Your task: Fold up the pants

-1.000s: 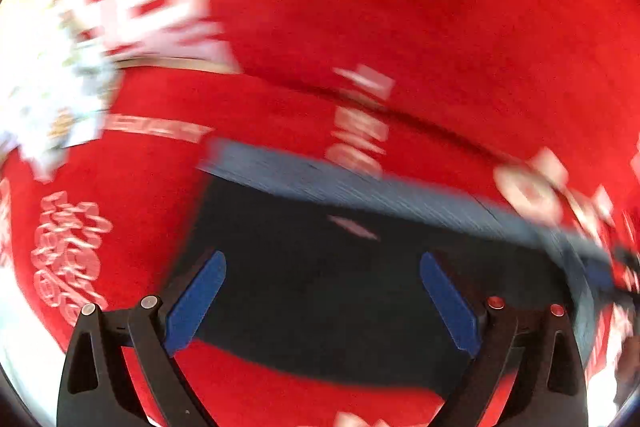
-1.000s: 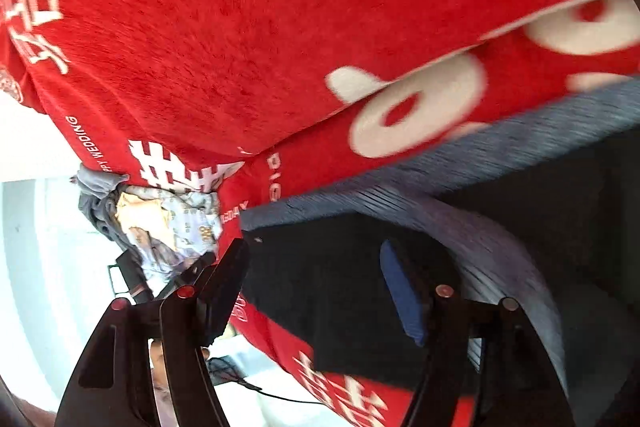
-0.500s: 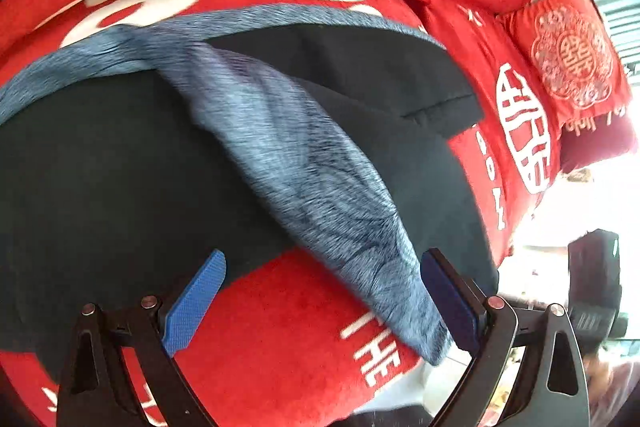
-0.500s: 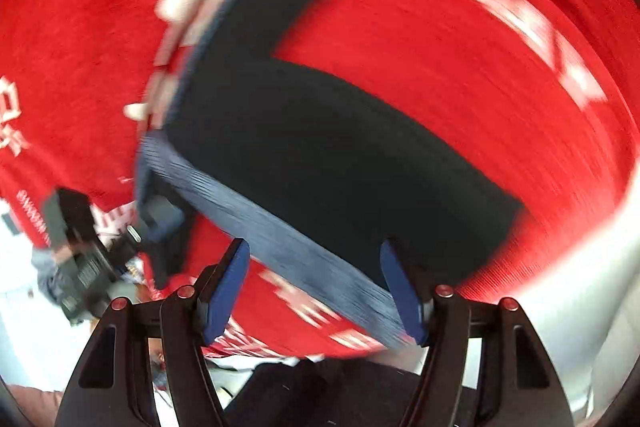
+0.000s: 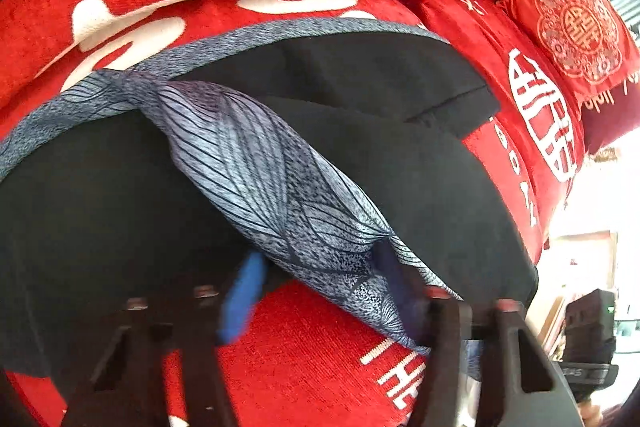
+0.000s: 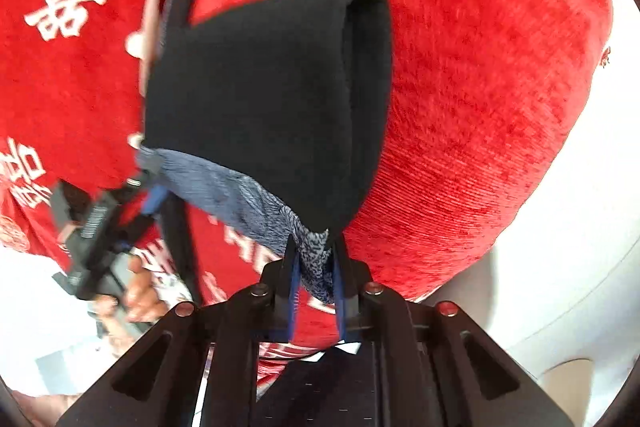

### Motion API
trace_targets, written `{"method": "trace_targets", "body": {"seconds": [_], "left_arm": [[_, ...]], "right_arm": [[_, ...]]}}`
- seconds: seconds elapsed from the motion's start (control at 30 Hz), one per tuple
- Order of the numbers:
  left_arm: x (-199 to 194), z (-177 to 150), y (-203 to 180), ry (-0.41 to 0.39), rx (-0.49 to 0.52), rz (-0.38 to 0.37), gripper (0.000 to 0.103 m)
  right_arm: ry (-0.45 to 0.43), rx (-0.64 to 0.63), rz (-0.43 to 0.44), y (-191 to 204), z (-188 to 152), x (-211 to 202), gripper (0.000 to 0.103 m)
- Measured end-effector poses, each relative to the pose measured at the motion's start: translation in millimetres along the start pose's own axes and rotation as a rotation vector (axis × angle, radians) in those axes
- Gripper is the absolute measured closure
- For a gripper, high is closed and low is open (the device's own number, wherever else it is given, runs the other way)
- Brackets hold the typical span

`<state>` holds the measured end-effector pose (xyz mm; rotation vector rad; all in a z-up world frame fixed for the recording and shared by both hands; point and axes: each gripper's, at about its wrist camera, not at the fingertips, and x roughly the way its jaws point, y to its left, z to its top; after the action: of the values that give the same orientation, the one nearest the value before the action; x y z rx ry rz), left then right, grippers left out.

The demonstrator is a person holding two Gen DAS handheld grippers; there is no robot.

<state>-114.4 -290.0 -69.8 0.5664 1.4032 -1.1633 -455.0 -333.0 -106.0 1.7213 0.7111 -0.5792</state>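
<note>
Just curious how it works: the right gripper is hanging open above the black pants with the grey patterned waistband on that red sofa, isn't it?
Not open. In the right wrist view the right gripper is shut on the grey patterned waistband of the black pants, which lie on the red sofa.

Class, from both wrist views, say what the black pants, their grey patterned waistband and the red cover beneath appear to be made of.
Black pants: matte knit, probably jersey; soft rounded fold, no sheen.
Grey patterned waistband: thin printed stretch fabric, seemingly; fine dark lines, crumpled where the right tool pinches it.
Red cover: chenille-like plush; ribbed pile, with white motifs, woven or printed.
</note>
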Motion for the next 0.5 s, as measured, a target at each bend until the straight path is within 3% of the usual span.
{"method": "trace_targets", "body": {"seconds": [0.03,0.07,0.13,0.27,0.5], "left_arm": [[-2.2,2.3,2.1,0.005,-0.012,-0.016,0.073],[-5.5,4.9,3.9,0.01,-0.027,-0.046,0.077],[-16.2,11.5,6.3,0.002,-0.075,-0.083,0.077],[-31.9,29.4,-1.4,-0.037,-0.145,-0.088,0.077],[-33.0,94.0,-18.0,-0.132,-0.211,-0.024,0.077]], "right_arm": [[-0.003,-0.028,0.014,10.5,2.2,-8.9,0.088],[-0.003,-0.047,0.031,18.6,7.0,-17.1,0.088],[-0.004,-0.093,0.091,42.6,21.3,-34.4,0.088],[-0.005,-0.18,0.165,89.2,66.9,-53.5,0.088],[-0.019,-0.248,0.226,164.4,199.2,-60.0,0.088]]}}
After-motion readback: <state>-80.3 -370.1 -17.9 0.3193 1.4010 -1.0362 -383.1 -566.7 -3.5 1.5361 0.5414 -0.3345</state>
